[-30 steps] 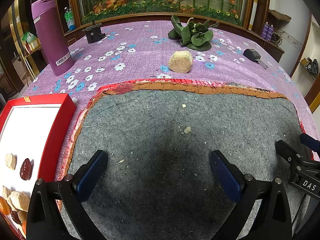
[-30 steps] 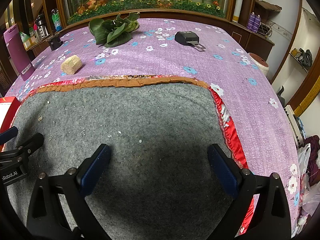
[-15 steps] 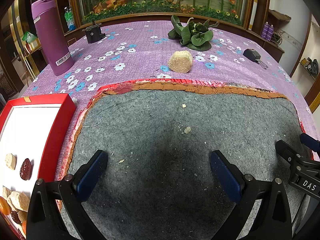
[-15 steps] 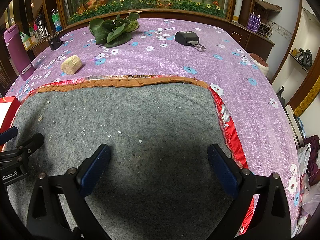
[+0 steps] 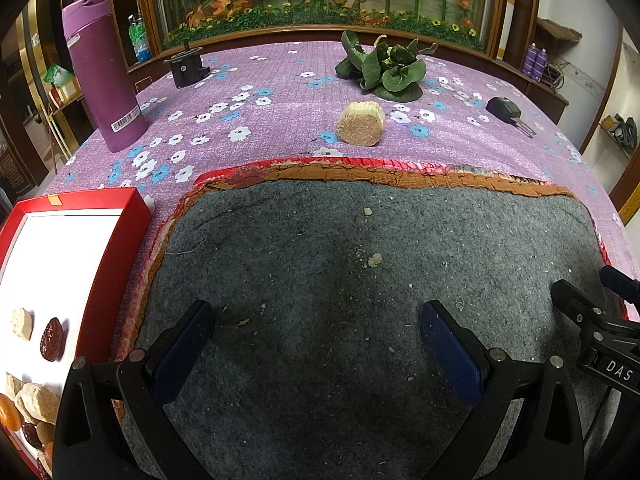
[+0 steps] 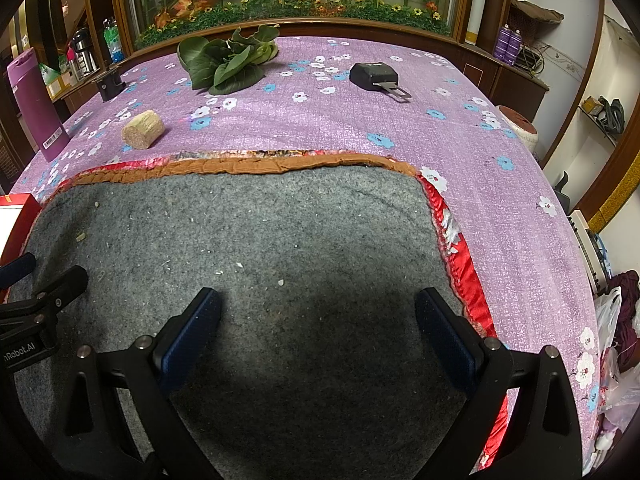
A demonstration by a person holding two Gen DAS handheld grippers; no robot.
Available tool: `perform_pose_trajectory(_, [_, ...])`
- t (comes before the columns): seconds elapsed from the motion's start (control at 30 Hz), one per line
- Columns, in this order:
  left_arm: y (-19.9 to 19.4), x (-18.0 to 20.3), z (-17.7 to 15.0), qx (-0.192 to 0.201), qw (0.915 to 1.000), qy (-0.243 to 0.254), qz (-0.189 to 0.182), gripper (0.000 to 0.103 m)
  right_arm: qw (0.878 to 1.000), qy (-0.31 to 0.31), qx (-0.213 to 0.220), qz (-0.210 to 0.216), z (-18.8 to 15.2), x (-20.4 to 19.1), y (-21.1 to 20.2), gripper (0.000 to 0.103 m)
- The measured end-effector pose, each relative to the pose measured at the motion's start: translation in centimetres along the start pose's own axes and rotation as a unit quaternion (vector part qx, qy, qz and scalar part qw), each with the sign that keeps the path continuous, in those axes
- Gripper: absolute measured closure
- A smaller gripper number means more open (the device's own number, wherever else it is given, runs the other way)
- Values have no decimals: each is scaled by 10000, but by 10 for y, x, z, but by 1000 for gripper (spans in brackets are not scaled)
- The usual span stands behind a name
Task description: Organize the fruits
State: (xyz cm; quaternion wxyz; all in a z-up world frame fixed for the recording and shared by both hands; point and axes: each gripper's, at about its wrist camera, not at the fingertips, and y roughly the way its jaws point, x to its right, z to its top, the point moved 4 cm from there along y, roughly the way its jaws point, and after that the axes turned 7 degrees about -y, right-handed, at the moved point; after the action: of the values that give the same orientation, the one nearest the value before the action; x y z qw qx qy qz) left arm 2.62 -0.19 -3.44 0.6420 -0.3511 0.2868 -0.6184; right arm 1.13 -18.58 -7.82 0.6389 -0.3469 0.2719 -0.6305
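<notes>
Dim indoor light; a soft dark shadow at lower centre of both views; sharp focus; edges bend, corners black.

A felt mat [image 5: 320, 320] lies on the tablecloth [image 5: 280, 92]. Left of the mat, touching its edge, a tray [image 5: 116, 264] is set, in which dried fruits [image 5: 51, 339] and lumps, possibly rock sugar [image 5: 38, 400], are held. Behind the mat a straw bundle [image 5: 360, 123] is placed; farther behind, leafy greens [image 5: 386, 68]. Behind and left of the mat stands a flask [image 5: 102, 76]; behind and right lies a buckle [image 6: 374, 74].
</notes>
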Motion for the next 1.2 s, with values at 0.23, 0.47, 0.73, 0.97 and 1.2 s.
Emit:
perform_pose_trajectory(0.23, [-3,-1,-1,1,10000,-6,3,0,10000,2,-1,0,0,0,0,4])
perform_pose_trajectory(0.47, [-2,0,-1,0,10000,-10,-6,0,10000,3,-2,-3,0,0,0,4])
perform_pose_trajectory(0.73, [-2,0,-1,-2,10000,-10,-7,0,10000,3,-2,-3,0,0,0,4])
perform_pose_trajectory(0.97, [-2,0,-1,-2,10000,-14,-14,0,10000,2,-2,0,0,0,0,4])
perform_pose_trajectory(1.2, [-3,0,-1,-2,10000,-13,-13,0,10000,1,-2,1,0,0,0,4])
